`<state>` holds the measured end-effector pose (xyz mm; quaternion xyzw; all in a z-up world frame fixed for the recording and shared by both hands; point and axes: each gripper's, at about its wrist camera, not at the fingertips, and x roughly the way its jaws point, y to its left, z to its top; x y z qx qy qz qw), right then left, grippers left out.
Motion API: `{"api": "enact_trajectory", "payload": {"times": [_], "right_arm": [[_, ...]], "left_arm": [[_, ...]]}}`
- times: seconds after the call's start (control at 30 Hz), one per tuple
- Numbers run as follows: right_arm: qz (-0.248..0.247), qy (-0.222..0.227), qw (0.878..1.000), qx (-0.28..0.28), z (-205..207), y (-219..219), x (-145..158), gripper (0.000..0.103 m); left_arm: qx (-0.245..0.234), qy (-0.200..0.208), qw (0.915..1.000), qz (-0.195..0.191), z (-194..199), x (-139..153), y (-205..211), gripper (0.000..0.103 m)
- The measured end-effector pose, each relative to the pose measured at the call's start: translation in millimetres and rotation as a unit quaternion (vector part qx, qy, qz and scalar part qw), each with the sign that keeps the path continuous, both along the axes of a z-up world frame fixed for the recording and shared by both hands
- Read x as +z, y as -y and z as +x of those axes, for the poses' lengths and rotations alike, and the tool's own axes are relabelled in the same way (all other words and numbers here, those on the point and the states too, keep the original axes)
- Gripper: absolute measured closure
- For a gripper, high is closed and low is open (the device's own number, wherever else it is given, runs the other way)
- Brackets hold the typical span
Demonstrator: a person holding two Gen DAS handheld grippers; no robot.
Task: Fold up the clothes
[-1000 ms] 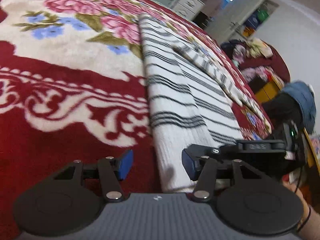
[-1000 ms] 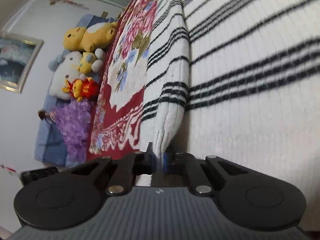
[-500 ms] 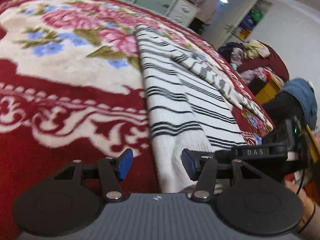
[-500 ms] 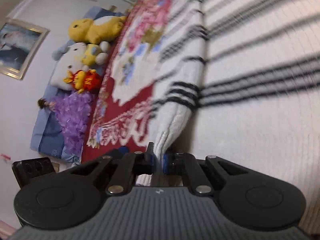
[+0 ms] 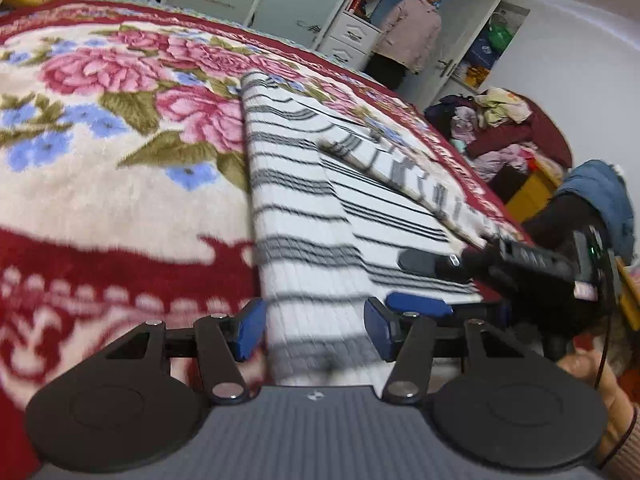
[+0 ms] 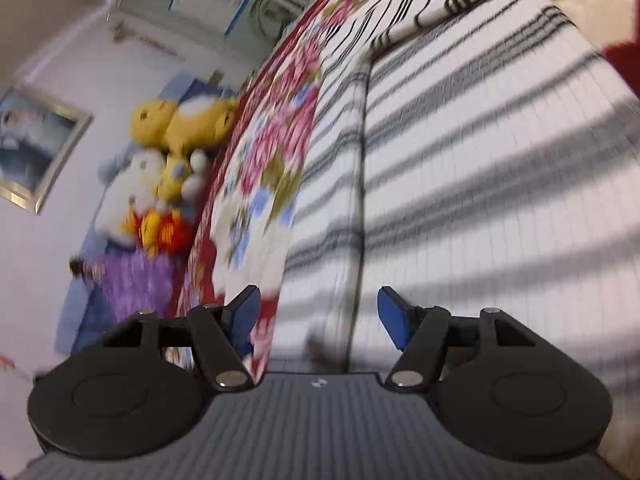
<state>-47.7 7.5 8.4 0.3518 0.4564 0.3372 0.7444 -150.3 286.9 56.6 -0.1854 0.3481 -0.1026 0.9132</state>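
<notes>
Two black handheld grippers are hovering with jaws spread wide over the near edge of a red floral plush blanket, gripping nothing. Left gripper is straddling the hem of a white knitted garment with black stripes, which is lying flat there; right gripper is facing its folded edge.

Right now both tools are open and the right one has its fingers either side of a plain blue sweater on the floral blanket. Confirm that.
Not quite: the sweater is white with black stripes, not plain blue, as the right wrist view shows. The rest holds: the right tool and left tool are both open, over the floral blanket.
</notes>
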Motion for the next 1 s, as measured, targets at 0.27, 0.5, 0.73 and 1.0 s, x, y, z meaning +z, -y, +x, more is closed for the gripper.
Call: {"api": "enact_trajectory", "payload": {"times": [0.27, 0.5, 0.73, 1.0], "right_arm": [[-0.019, 0.01, 0.999, 0.04, 37, -58, -12, 0.075], [-0.054, 0.012, 0.997, 0.061, 34, -79, -13, 0.092], [-0.089, 0.047, 0.995, 0.01, 42, -32, 15, 0.075], [-0.172, 0.162, 0.972, -0.013, 129, -80, 45, 0.072]], "left_arm": [[0.03, -0.012, 0.9962, 0.081, 38, -18, 4, 0.088], [0.022, -0.026, 0.9953, 0.09, 33, -24, -9, 0.09], [0.031, 0.03, 0.9939, 0.102, 19, -1, 3, 0.071], [-0.073, 0.063, 0.9928, 0.071, 49, -9, 28, 0.053]]}}
